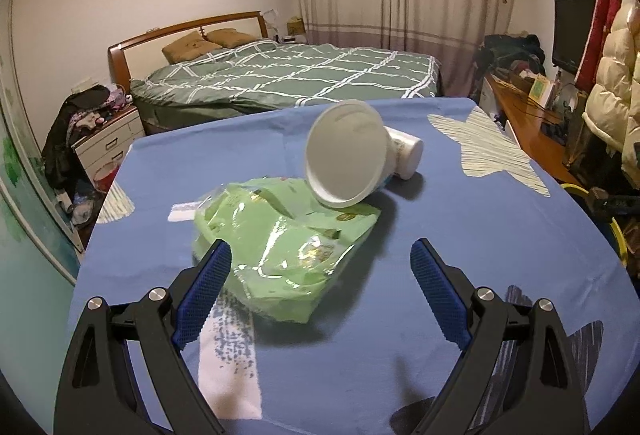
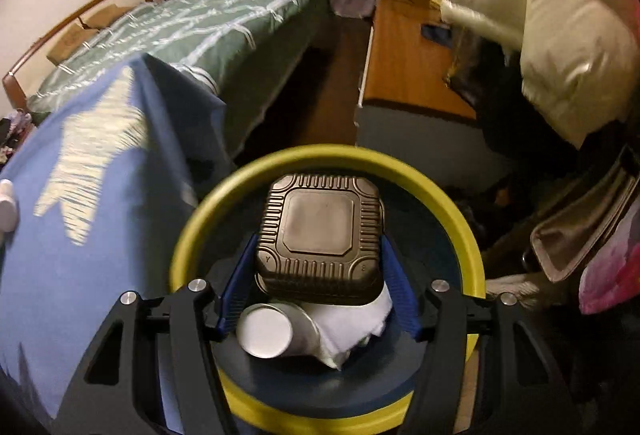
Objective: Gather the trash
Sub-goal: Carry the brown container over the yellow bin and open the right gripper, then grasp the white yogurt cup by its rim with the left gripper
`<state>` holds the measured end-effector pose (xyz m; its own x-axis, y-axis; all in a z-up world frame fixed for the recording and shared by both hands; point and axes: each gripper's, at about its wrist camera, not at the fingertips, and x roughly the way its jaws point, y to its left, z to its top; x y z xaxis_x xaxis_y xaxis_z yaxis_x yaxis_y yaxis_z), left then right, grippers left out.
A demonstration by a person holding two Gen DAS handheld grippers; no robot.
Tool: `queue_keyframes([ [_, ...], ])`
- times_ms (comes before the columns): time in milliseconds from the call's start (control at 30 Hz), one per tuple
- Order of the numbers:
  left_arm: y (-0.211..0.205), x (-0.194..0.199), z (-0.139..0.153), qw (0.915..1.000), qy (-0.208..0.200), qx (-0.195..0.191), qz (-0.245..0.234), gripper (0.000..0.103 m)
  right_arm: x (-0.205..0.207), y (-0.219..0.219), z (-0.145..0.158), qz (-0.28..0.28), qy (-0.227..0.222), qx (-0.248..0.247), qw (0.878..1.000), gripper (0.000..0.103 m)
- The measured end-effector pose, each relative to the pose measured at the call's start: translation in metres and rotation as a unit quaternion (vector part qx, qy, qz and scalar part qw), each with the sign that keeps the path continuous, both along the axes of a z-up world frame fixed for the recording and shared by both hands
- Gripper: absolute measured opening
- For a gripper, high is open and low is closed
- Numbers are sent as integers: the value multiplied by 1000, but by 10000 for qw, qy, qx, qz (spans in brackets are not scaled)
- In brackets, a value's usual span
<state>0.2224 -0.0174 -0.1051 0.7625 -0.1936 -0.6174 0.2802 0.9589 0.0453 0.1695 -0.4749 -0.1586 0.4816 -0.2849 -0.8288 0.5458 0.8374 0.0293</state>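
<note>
A blue tablecloth point(image 1: 500, 235) with pale star shapes covers the table. Beside its right edge stands a yellow-rimmed bin point(image 2: 464, 227) holding a white cup point(image 2: 266, 331) and crumpled paper point(image 2: 356, 327). Over the bin, the right gripper point(image 2: 318, 275) clamps a brown ribbed food container point(image 2: 320, 235) between both pads. Mid-table, a green plastic wrapper point(image 1: 280, 247) lies between the wide-open, empty jaws of the left gripper point(image 1: 320, 255), nearer the left pad. Behind it, a tipped white bowl point(image 1: 344, 151) leans on a small white bottle point(image 1: 406, 151).

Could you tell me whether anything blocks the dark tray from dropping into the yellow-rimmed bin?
Nothing visible does. The right hand-held gripper holds the dark tray over the bin; only a can and white tissue lie inside, below it.
</note>
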Motion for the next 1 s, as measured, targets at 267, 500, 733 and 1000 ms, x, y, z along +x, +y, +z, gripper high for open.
queue_keyframes([
  [267,-20,15,9,9997,123,151,-146,90,-5,-15,-12,28,-137,80,9999,59],
  [500,-43,42,13,9988,388,46,-292,88,-8,-16,-9,2,-253,161,9995,59],
  [733,-90,61,18,9961,472,-9,-739,79,-8,-19,-5,18,-331,269,9991,59],
  [1000,-97,105,19,9970,563,326,-427,61,-6,-20,-4,86,-467,368,9982,59],
])
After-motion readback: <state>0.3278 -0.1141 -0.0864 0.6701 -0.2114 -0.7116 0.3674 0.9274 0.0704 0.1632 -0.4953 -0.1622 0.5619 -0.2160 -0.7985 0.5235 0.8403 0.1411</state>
